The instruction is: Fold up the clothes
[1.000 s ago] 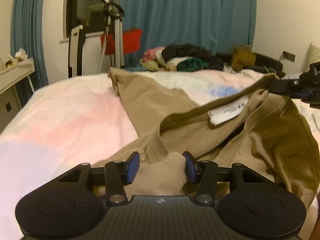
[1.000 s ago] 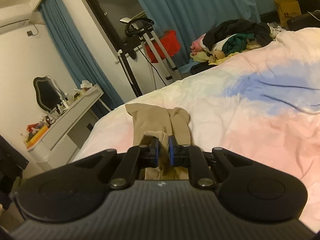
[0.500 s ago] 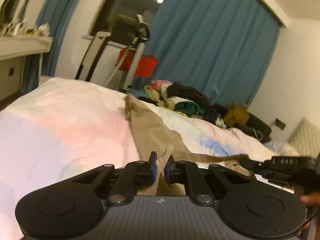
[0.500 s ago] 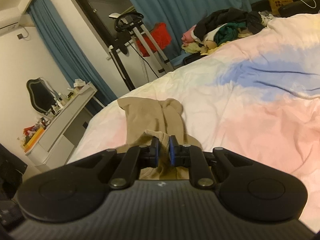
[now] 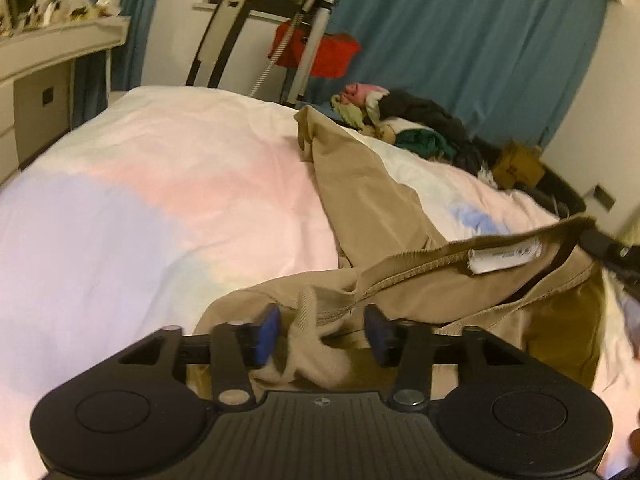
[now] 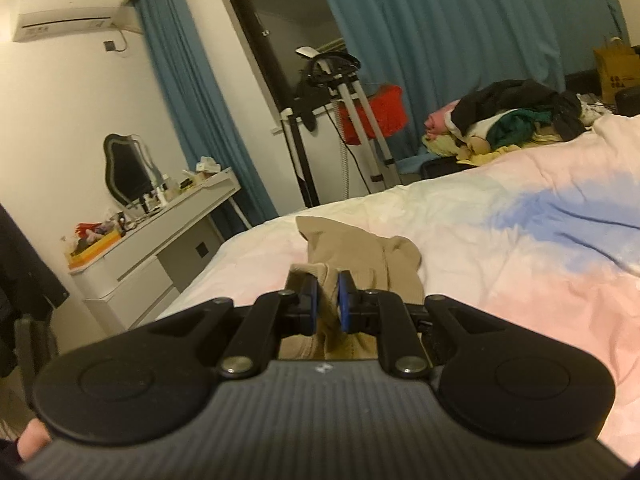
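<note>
One tan cotton T-shirt [image 5: 384,208] noted, lying crumpled on the pastel pink, blue and white duvet [image 5: 160,200], running from the upper centre of the left wrist frame down to the lower centre. Ribbed neckline stretched across the right half of that frame, inside facing up, with one white sewn-in care label [image 5: 504,258] showing at centre right. Fabric wrinkled and bunched, one sleeve or hem end reaching toward the far bed edge.

Left gripper [image 5: 320,332]: blue-padded jaws spread wide, a bunched fold of the shirt lying loose between them, not pinched. Right gripper [image 6: 327,304]: jaws nearly together, clamped on a fold of the tan cotton T-shirt [image 6: 360,256], lower centre of the right wrist frame.

Also recorded: one heap of mixed clothes [image 6: 508,120] at upper right, one white dressing table [image 6: 160,240] at left, one black-framed mirror [image 6: 126,172] on it, one wall air conditioner [image 6: 68,18] at upper left, blue curtains [image 6: 460,20] behind.
</note>
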`<state>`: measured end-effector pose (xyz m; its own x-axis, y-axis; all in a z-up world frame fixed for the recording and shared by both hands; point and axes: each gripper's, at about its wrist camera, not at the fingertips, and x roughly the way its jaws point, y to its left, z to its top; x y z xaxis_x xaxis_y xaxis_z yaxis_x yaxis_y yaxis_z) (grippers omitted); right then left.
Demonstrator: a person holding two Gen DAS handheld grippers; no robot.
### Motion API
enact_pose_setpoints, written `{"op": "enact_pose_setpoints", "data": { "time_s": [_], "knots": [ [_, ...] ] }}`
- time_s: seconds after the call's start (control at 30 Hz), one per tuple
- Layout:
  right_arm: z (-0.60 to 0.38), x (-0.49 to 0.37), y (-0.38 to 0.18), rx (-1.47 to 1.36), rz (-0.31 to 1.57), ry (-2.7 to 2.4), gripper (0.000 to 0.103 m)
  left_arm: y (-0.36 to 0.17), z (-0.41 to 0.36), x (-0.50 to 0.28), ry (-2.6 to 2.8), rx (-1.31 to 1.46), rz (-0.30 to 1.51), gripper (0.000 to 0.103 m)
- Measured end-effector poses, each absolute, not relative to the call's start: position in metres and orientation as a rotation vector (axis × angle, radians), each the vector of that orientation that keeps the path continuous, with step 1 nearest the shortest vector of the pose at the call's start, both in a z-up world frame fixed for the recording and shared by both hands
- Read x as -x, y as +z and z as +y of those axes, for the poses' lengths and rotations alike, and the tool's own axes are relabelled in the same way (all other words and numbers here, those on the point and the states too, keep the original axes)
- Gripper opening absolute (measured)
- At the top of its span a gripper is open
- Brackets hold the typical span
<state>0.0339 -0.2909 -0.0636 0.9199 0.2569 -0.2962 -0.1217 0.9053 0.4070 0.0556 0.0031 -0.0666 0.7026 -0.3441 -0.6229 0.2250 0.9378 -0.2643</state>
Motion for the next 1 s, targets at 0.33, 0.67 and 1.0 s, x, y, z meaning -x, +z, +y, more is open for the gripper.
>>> {"op": "enact_pose_setpoints", "data": {
  "time_s": [0.33,0.67,1.0],
  "knots": [
    [-0.297,-0.023,-0.060,-0.390,0.298,0.191,0.014,-0.070,-0.034,-0.086,-0.283,-0.141,0.644,0.059],
    [-0.309,-0.033,-0.077,-0.425,0.417,0.137,0.015,-0.018,-0.001,-0.037,-0.146,0.027,0.244,0.056],
    [-0.312,0.010,-0.074,-0.396,0.468,-0.011,0.017,0.004,-0.015,0.001,-0.176,-0.009,0.149,0.056]
  ]
}}
